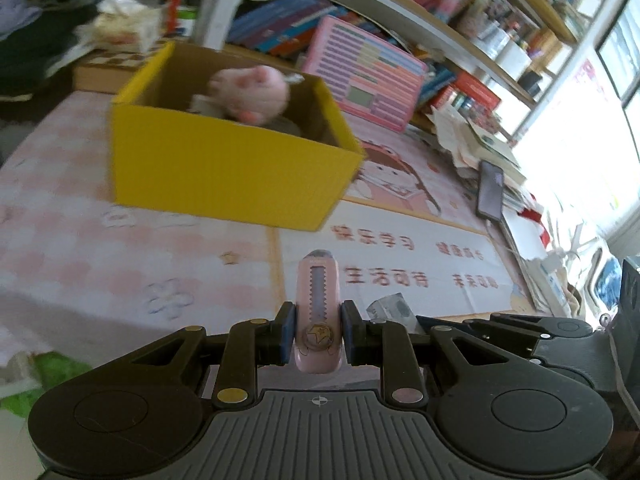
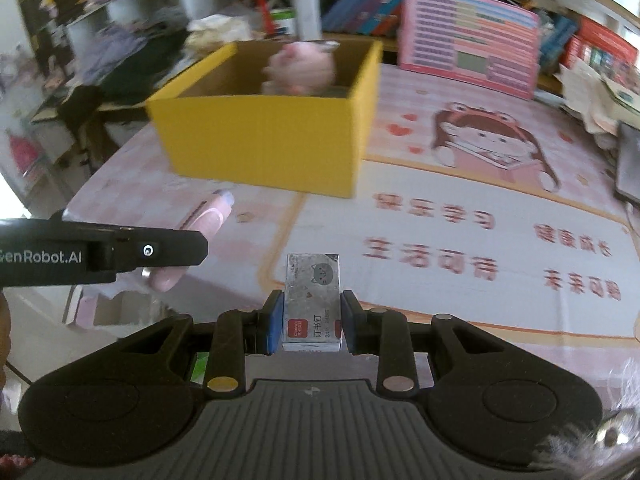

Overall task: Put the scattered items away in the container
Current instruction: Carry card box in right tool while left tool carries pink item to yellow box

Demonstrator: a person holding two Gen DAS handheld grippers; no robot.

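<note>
A yellow cardboard box (image 1: 224, 168) (image 2: 264, 140) stands on the pink desk mat ahead of both grippers, with a pink plush toy (image 1: 252, 94) (image 2: 304, 68) inside it. My left gripper (image 1: 319, 334) is shut on a pink utility knife (image 1: 319, 308), held upright above the mat. From the right wrist view that knife (image 2: 212, 216) pokes out past the left gripper's black body at the left. My right gripper (image 2: 311, 322) is shut on a small grey staple box (image 2: 312, 300); the staple box (image 1: 390, 308) also shows in the left wrist view, just right of the knife.
Bookshelves and stacked books (image 1: 460, 8) line the back of the desk. A pink learning tablet (image 1: 362, 72) (image 2: 468, 36) leans behind the box. Loose papers and a phone (image 1: 491, 192) lie at the right. A cluttered pile (image 2: 216, 28) sits behind the box at the left.
</note>
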